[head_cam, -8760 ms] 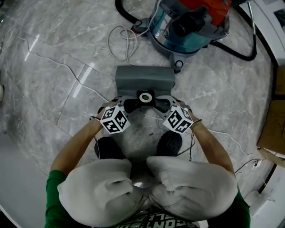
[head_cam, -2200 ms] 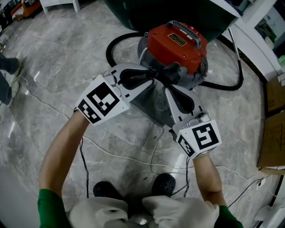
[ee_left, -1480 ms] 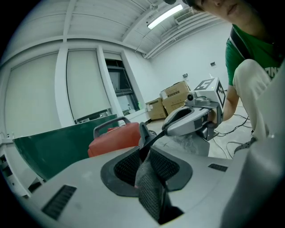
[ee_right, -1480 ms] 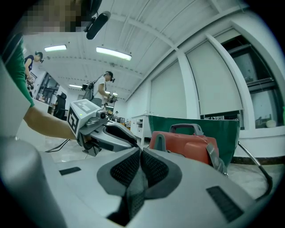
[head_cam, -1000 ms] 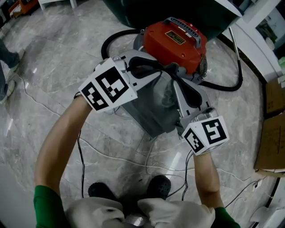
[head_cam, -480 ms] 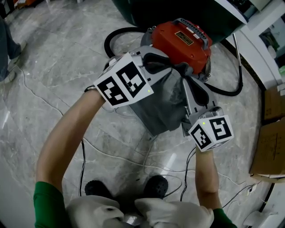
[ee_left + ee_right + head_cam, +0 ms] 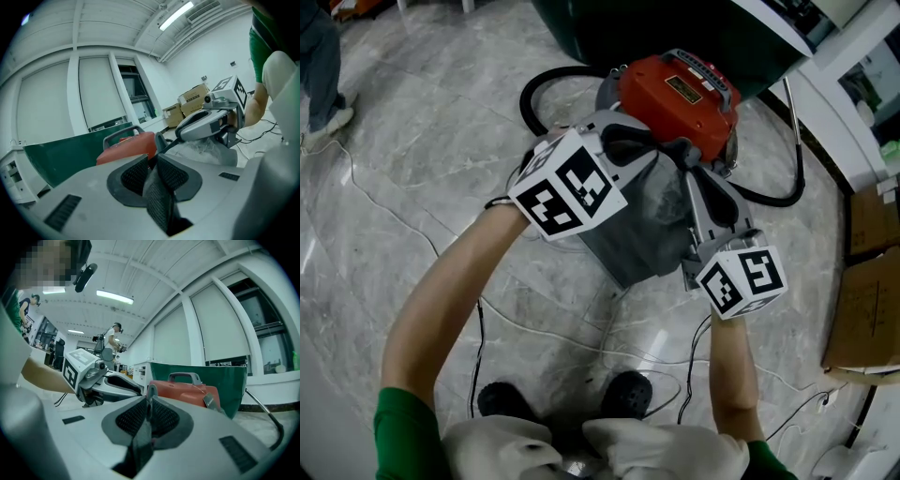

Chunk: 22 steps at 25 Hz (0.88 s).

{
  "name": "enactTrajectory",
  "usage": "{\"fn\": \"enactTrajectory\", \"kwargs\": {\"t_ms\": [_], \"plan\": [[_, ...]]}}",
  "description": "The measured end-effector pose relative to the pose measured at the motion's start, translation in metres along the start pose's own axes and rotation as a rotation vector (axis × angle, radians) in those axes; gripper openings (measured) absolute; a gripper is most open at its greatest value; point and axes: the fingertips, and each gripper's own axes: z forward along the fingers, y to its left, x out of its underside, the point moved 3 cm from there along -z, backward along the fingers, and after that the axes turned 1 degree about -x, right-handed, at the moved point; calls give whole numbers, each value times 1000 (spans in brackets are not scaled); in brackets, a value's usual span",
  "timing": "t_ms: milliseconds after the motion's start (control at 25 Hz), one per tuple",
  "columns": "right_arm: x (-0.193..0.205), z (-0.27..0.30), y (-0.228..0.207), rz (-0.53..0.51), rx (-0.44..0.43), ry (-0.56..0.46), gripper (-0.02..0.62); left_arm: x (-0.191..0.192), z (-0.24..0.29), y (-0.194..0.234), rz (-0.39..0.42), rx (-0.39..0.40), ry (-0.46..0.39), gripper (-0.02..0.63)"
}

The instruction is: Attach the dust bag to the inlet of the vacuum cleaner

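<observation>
Head view: the dust bag [image 7: 636, 223] is held up in the centre of the frame, its top edge pressed against the front of the vacuum cleaner [image 7: 680, 86], just below the red lid. About 9 seconds ago it lay flat on the floor, well apart from the machine; in the last second it has barely shifted, so the fitting step seems under way. The inlet itself is hidden behind the bag and jaws, and whether the collar is seated cannot be told.

The left gripper [image 7: 656, 152] has just been closing its jaws, with the bag's dark edge between its pads – a tightening grip, probably for the push onto the inlet. The right gripper [image 7: 686, 161] is nearly pressed together, pinching the bag's thin rim.

The bag hangs crumpled and looks empty. The vacuum's drum is lidded, so its contents are unseen. Nothing can be seen inside the dark green tub [image 7: 581, 28] at the top, nor inside the cardboard boxes [image 7: 862, 281] at the right edge.
</observation>
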Motion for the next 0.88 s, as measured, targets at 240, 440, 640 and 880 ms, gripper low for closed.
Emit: {"fn": "enactTrajectory", "kwargs": {"t_ms": [240, 440, 640, 880], "plan": [[-8, -9, 0, -34, 37, 0, 34, -6, -10, 2, -9, -24, -3, 66], [-18, -19, 5, -55, 47, -7, 34, -19, -25, 4, -10, -45, -27, 63], [-28, -33, 19, -82, 37, -20, 34, -36, -43, -2, -11, -57, -60, 47], [-37, -47, 31, -122, 52, -19, 31, -46, -50, -25, -68, -22, -101, 12]]}}
